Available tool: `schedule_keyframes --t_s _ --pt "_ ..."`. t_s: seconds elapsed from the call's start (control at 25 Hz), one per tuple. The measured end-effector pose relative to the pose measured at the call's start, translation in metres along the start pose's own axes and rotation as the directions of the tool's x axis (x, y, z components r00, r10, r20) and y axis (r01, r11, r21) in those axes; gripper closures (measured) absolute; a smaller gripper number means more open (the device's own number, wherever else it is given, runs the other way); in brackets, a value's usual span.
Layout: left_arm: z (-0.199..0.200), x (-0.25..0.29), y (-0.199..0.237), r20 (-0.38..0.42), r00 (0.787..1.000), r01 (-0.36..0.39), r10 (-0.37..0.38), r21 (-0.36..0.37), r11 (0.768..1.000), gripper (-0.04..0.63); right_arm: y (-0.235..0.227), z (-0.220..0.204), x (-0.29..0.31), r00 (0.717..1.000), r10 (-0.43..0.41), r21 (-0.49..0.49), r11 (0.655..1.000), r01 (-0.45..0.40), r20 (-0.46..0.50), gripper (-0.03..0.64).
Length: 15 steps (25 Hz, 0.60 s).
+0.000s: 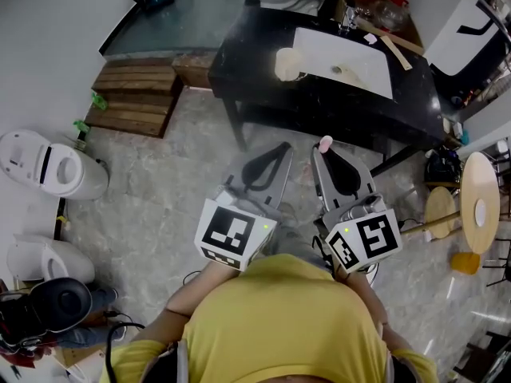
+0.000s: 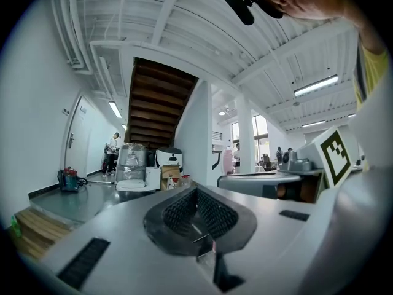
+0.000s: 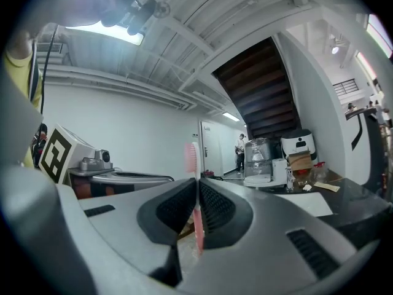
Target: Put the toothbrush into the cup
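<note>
**A:** What are you holding?

**B:** My right gripper (image 1: 323, 156) is pinched on the pink toothbrush (image 1: 325, 143). The jaws are almost together, with only the thin handle between the pads. The bristle head stands up above the tips and the rest of the handle hangs below them. My left gripper (image 1: 281, 150) is just beside it on the left. Its jaws are together, with nothing between them that I can see.

**A:** And the cup?

**B:** The cup (image 1: 288, 63) is ahead of both grippers and well apart from the tips, a little left of where the right one points. It stands on the black table (image 1: 239, 54), just beside a white mat (image 1: 351, 62).

**A:** So which step is this?

**B:** I'd call it the carry. The brush is gripped but hasn't reached the cup yet.

**A:** What does the next move take?

**B:** I need to bring the right gripper forward and slightly left until the handle's lower end hangs over the cup's mouth. Then I lower it in and open the jaws. The cup looks light, so I'd come down from above and avoid nudging its rim.
</note>
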State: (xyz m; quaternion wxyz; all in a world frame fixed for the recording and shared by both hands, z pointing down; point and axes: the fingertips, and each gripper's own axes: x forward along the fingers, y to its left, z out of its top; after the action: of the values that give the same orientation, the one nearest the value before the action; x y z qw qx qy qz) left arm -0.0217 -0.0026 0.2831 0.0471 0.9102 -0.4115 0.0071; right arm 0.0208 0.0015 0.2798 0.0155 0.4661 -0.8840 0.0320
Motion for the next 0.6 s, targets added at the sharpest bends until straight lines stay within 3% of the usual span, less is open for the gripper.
schedule_keyframes --t_s 0.6 --pt "0.009 0.132 0.072 0.007 0.998 -0.068 0.068 -0.009 0.998 0.586 -0.111 0.007 0.104 0.998 0.061 -0.012 0.998 -0.061 -0.011 0.583"
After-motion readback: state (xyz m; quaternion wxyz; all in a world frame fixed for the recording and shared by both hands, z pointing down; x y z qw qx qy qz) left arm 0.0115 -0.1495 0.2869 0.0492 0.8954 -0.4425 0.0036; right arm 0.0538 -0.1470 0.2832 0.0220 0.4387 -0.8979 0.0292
